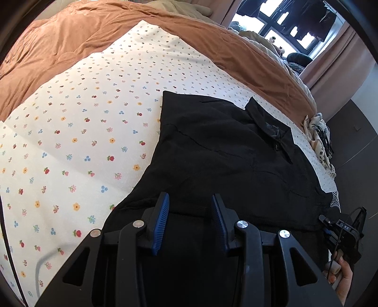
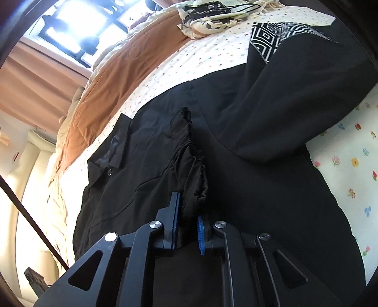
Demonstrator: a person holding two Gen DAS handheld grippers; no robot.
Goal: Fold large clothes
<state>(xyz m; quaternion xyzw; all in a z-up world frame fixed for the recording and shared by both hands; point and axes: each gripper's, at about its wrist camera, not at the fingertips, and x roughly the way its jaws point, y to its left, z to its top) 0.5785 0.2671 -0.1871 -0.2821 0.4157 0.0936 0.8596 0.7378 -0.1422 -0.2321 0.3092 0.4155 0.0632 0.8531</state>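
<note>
A black jacket (image 1: 226, 151) lies spread across the floral sheet (image 1: 78, 132) of the bed, its collar toward the far side and a snap button showing near it. One sleeve is folded back over the body; in the right wrist view its gathered cuff (image 2: 191, 160) runs down the middle of the garment. The right gripper (image 2: 187, 226) has its blue pads closed on the lower end of that bunched sleeve fabric, pinching it. The left gripper (image 1: 190, 212) hovers over the near hem of the jacket with its jaws spread apart and nothing between them.

Beside the jacket, on the sheet's edge, sits a crumpled cream-and-black patterned cloth (image 2: 208, 21) with dark cords on top, and a black-and-white geometric fabric (image 2: 269, 40) touches the jacket's far end. A rust-orange quilt (image 1: 78, 42) is bunched along the far side of the bed. Beyond it there is a bright window (image 2: 78, 30) with dark frames and pinkish curtains (image 2: 40, 89)
</note>
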